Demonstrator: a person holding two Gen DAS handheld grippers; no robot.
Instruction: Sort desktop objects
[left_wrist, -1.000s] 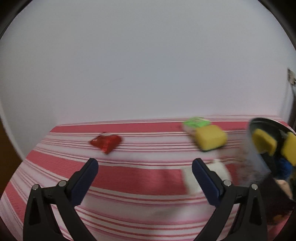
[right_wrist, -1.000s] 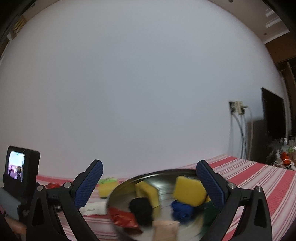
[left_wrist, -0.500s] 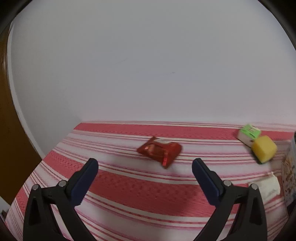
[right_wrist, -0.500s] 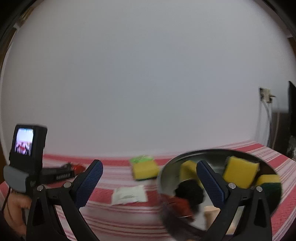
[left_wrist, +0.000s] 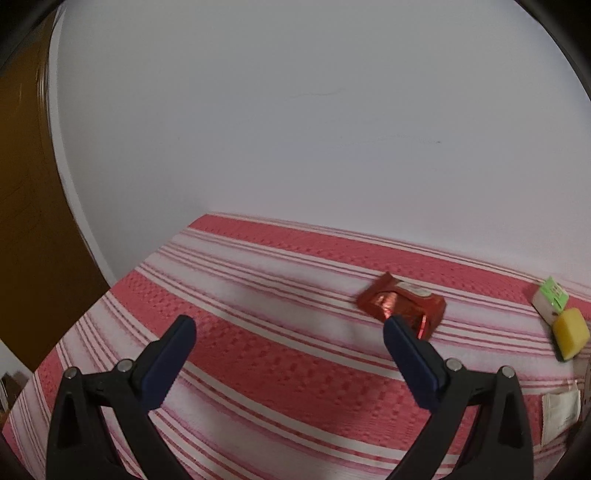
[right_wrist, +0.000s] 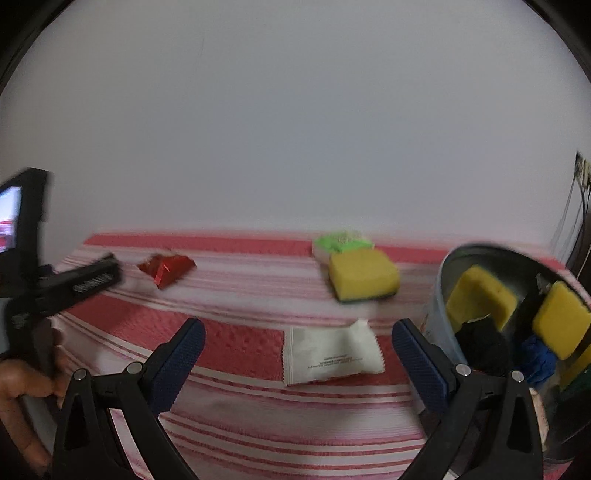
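Observation:
A red foil packet (left_wrist: 402, 306) lies on the red-striped cloth, just beyond the right fingertip of my open, empty left gripper (left_wrist: 288, 328); it also shows in the right wrist view (right_wrist: 167, 268). A white sachet (right_wrist: 332, 355) lies between the fingers of my open, empty right gripper (right_wrist: 297, 332), a little ahead of them. A yellow sponge (right_wrist: 364, 275) and a green-topped box (right_wrist: 341, 242) lie farther back. A metal bowl (right_wrist: 443, 288) at the right holds yellow sponges, a black thing and a blue thing.
The striped cloth (left_wrist: 258, 354) ends at a white wall behind and drops off at the left by a brown door (left_wrist: 26, 184). The left gripper's body and the hand holding it (right_wrist: 33, 295) stand at the left of the right wrist view.
The left gripper swung left, so the red packet slid to the right in its view. The right gripper also turned left and dipped; the bowl moved to its right edge and the white sachet came between its fingers.

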